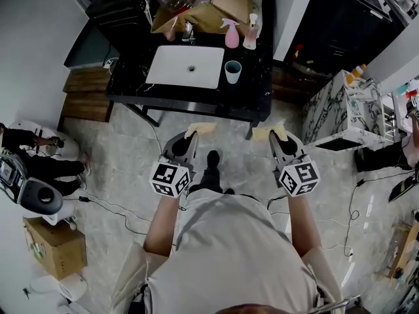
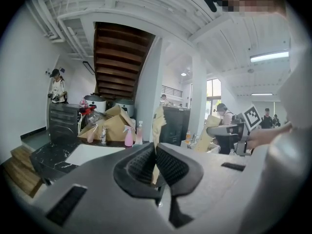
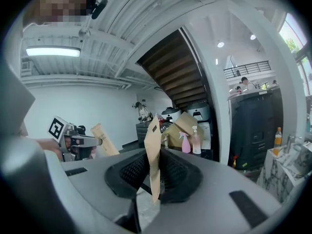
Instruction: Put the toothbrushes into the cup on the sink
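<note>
- Head view: a person stands back from a black counter (image 1: 256,95), a gripper in each hand. The left gripper (image 1: 191,138) is clenched on a tan paper packet, the left packet (image 1: 201,129). The right gripper (image 1: 277,138) grasps its twin, the right packet (image 1: 268,132). Both packets point toward the counter, well apart from it. The cup (image 1: 232,71) stands upright just right of the white sink (image 1: 185,66). A pink bottle (image 1: 232,34) and a paler one (image 1: 251,33) stand behind it, near a cardboard box (image 1: 216,8).
- Left gripper view: the left gripper (image 2: 155,152) has its jaws pressed together on the left packet (image 2: 158,126), which rises above them. The sink (image 2: 97,152) and pink bottle (image 2: 128,136) lie ahead to the left. The right gripper (image 2: 229,130) shows at right.
- Right gripper view: the right gripper (image 3: 155,172) clamps the right packet (image 3: 154,155), which stands upright between the pads. The left gripper (image 3: 80,141) with the left packet (image 3: 103,139) shows at left. Whether the packets hold toothbrushes cannot be seen.
</note>
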Available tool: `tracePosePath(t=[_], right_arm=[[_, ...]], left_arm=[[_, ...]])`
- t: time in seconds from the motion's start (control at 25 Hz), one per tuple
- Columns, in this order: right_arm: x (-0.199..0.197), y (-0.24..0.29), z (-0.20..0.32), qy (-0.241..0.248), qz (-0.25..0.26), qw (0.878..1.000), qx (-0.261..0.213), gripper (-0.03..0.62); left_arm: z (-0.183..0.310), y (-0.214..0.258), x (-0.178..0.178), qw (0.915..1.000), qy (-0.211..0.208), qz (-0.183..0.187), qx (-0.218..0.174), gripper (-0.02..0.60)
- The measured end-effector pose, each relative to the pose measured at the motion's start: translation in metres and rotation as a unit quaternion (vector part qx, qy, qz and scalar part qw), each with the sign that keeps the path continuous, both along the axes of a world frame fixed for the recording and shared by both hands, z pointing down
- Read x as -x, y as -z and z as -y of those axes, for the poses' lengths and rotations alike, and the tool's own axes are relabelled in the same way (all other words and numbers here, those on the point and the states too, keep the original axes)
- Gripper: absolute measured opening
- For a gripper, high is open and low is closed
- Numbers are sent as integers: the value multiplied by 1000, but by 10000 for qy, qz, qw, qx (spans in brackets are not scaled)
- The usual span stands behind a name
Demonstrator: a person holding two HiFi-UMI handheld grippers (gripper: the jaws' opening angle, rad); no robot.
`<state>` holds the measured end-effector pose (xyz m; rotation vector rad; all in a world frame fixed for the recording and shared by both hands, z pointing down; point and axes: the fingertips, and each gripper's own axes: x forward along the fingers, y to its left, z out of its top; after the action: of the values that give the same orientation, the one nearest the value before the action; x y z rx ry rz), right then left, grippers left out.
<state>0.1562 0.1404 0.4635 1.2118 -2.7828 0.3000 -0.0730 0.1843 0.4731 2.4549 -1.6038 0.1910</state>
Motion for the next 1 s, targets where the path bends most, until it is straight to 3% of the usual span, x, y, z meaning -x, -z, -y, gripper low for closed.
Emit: tracePosePath(t=[1.0], right_arm=[[61,-15,169,-592,-255,9975,294,74]], left_arm=[[203,-20,57,9972,-653,-196,306,9]])
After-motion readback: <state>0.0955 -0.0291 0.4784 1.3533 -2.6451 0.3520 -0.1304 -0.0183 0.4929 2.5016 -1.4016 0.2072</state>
